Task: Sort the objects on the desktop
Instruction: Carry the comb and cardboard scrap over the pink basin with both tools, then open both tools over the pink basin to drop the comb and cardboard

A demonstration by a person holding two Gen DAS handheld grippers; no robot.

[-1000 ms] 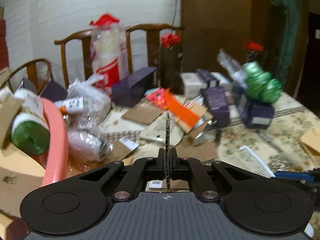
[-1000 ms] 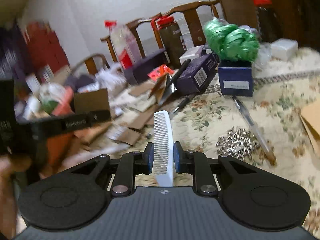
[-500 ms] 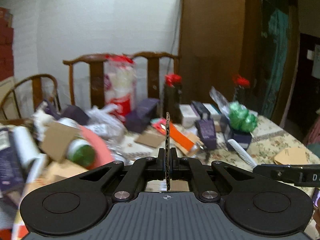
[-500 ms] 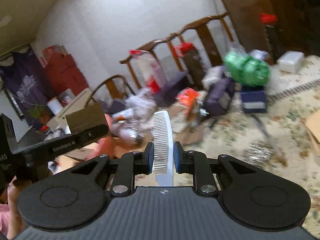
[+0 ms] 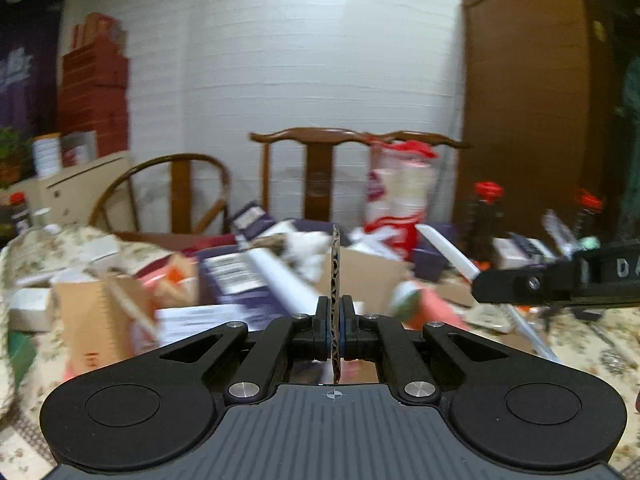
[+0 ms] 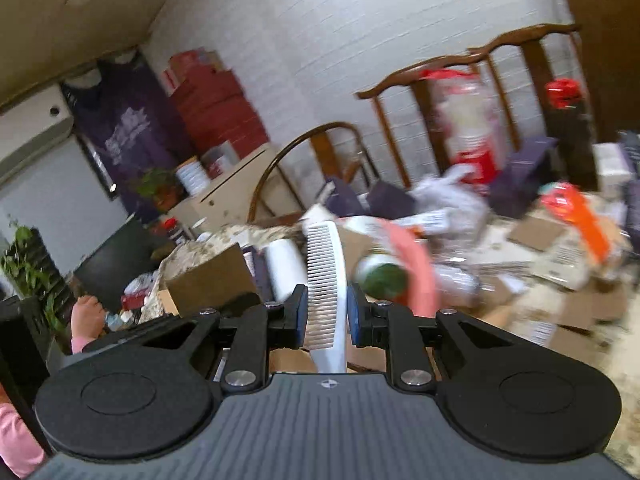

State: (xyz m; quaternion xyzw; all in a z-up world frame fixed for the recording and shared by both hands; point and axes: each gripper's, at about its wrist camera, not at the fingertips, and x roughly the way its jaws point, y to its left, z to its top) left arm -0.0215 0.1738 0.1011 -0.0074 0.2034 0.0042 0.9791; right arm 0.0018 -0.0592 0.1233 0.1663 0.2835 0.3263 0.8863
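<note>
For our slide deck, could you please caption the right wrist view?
Right gripper shut on a white comb, carried above a cluttered floral-cloth table toward a pink basin.

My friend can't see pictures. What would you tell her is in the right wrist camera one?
A black claw is shut on a white comb that points up and away from the camera. Behind it is a blurry, messy table piled with cardboard boxes, a pink basin and bags, with wooden chairs by a white wall.
</note>
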